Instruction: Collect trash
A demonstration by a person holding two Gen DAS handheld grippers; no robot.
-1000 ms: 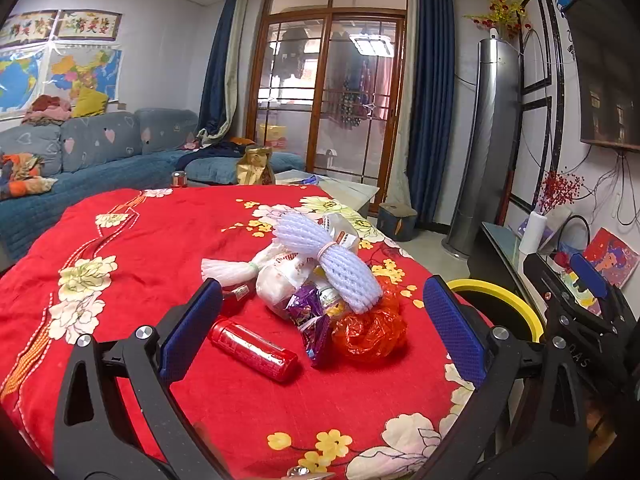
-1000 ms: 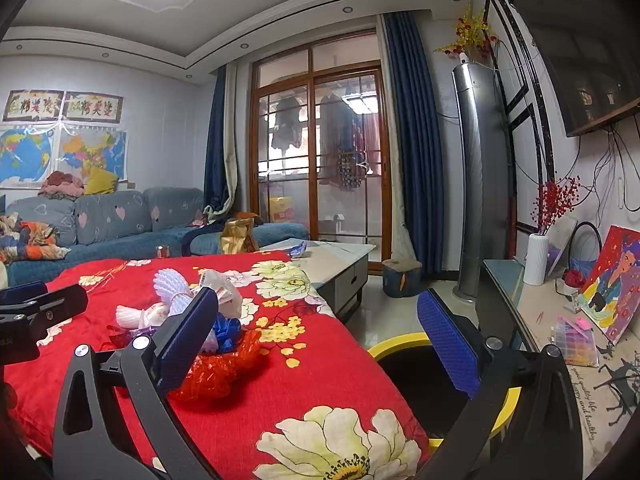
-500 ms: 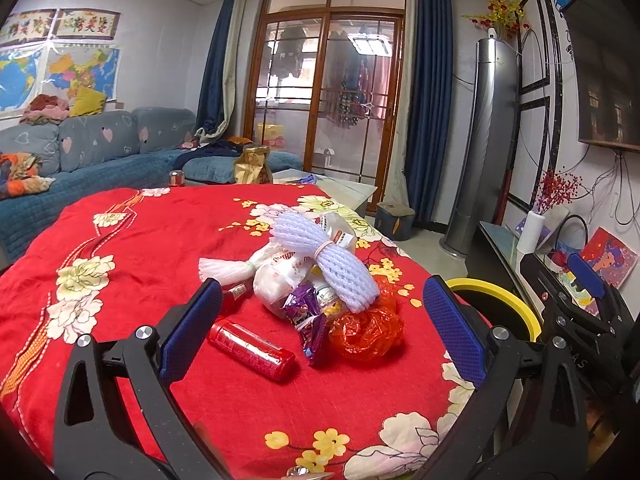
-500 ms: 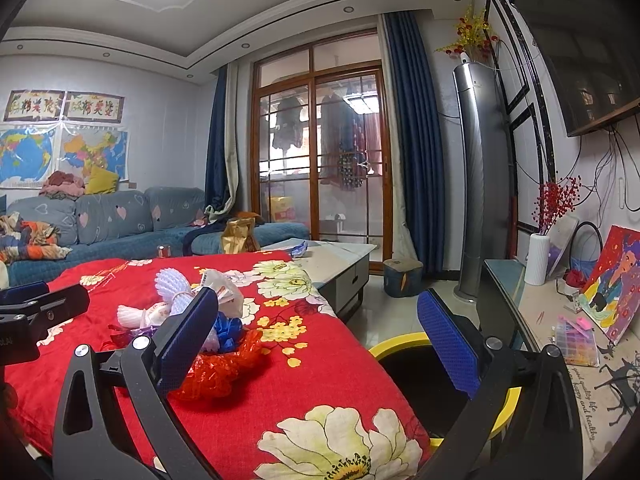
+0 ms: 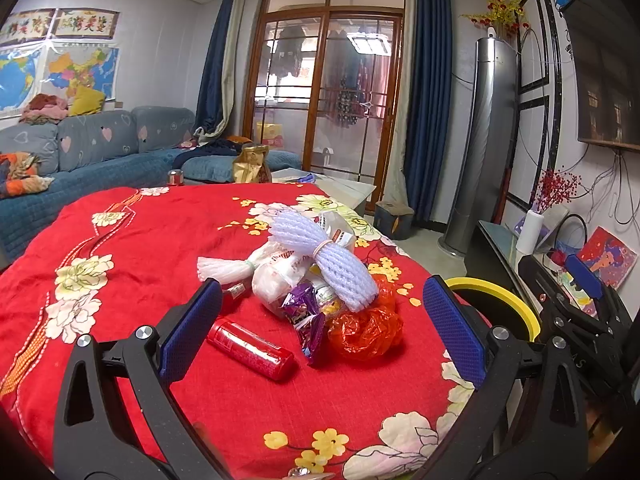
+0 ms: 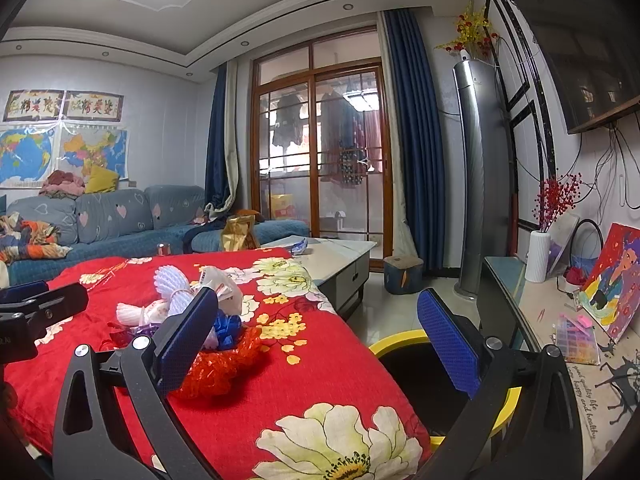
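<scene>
Nothing looks collected yet: the trash pile point(image 5: 320, 280), with its red tube point(image 5: 250, 349) and orange bag point(image 5: 366, 330), sits near the worktop's point(image 5: 140, 240) right edge, beside the yellow-rimmed bin point(image 5: 496, 308). Left gripper point(image 5: 320, 324) and right gripper point(image 6: 316, 336) both gape, holding nothing.

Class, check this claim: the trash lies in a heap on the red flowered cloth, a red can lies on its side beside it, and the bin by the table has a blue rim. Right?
Not quite. The bin has a yellow rim, not blue, as the left wrist view shows. The rest holds: the trash heap lies on the red flowered cloth, with the red can on its side beside it.
</scene>
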